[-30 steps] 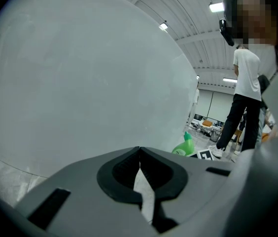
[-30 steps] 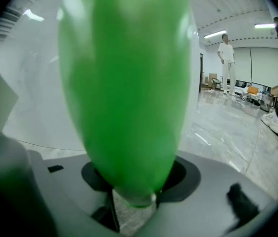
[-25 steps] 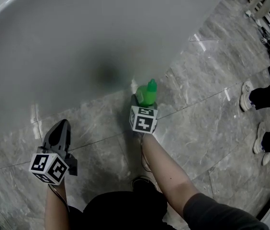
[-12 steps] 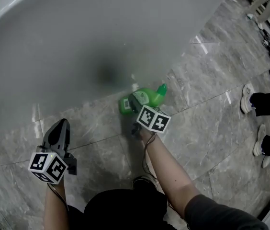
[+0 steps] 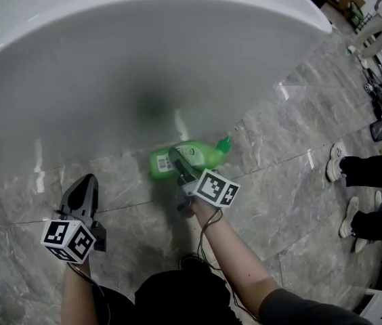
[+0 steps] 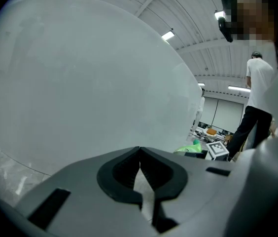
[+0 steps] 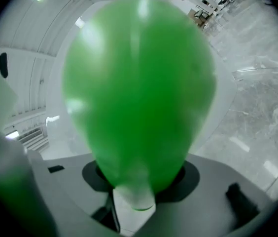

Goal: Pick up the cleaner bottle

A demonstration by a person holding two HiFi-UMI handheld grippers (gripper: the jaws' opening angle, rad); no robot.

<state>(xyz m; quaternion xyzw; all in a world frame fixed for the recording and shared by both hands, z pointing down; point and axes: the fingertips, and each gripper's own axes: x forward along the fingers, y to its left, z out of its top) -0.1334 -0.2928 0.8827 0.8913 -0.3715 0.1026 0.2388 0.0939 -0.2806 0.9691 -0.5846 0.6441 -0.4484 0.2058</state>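
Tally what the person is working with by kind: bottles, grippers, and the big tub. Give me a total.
green bottle: 1
grippers: 2 (left gripper, right gripper)
white tub: 1
Total: 4

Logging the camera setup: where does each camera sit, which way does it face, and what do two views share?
Head view: on the person's head, facing steeply down at floor and white tub; both forearms, left gripper, right gripper show.
Left gripper view: on the left gripper, facing the tub past its shut, empty jaws.
Right gripper view: on the right gripper, filled by the gripped cleaner bottle.
Shared: all three show the bottle.
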